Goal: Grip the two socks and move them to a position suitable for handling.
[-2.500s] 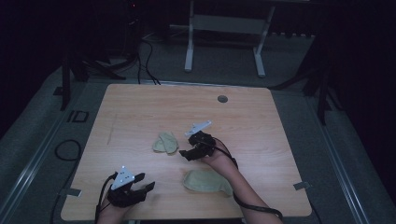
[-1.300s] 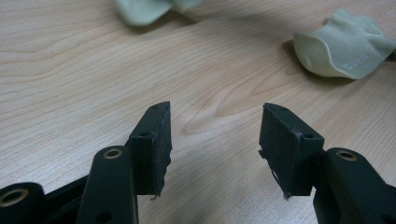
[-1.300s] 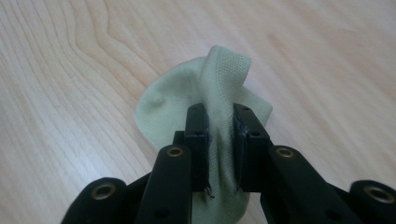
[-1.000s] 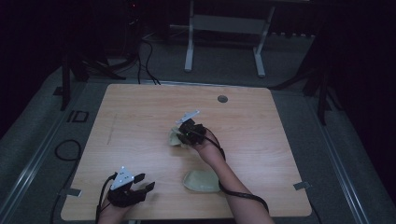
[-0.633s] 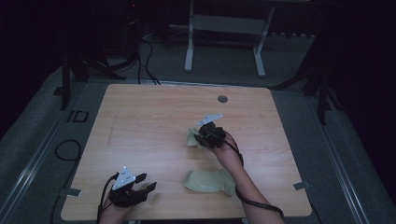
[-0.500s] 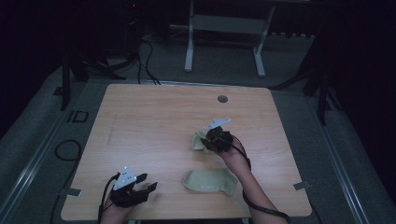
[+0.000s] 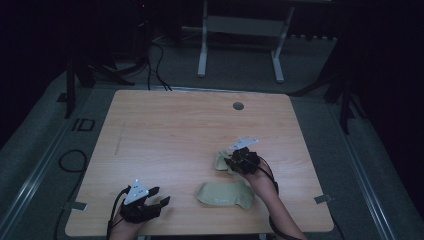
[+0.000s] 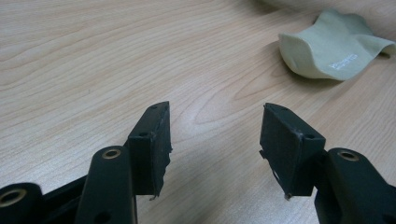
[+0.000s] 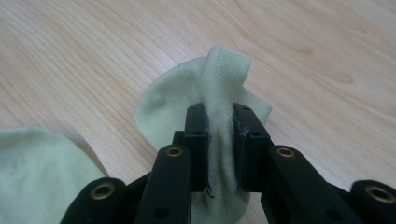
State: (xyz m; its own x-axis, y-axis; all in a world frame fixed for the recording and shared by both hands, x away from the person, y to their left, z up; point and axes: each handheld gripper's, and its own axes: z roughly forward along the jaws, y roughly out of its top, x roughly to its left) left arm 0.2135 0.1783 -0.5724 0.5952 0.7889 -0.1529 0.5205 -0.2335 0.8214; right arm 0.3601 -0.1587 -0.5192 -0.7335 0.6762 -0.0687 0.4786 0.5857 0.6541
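Note:
My right gripper (image 7: pixel 231 161) (image 9: pixel 219 135) is shut on a pale green sock (image 9: pixel 205 93) (image 7: pixel 221 161), pinching a fold of its ribbed cuff just above the wooden table (image 7: pixel 175 130). A second pale green sock (image 7: pixel 225 194) (image 8: pixel 334 46) (image 9: pixel 37 177) lies flat near the front edge, close to the person's right forearm. My left gripper (image 7: pixel 161 196) (image 8: pixel 215 149) rests at the front left corner of the table, open, with bare wood between its jaws.
A round grommet hole (image 7: pixel 238 106) sits near the table's far edge. Behind the table stand a white metal frame (image 7: pixel 240 30) and dark cables (image 7: pixel 150 60) on the grey floor. The table's left and far parts are bare wood.
My right gripper has carried the held sock from the table's middle to the right and toward the front, close to the flat sock. The left gripper has stayed put.

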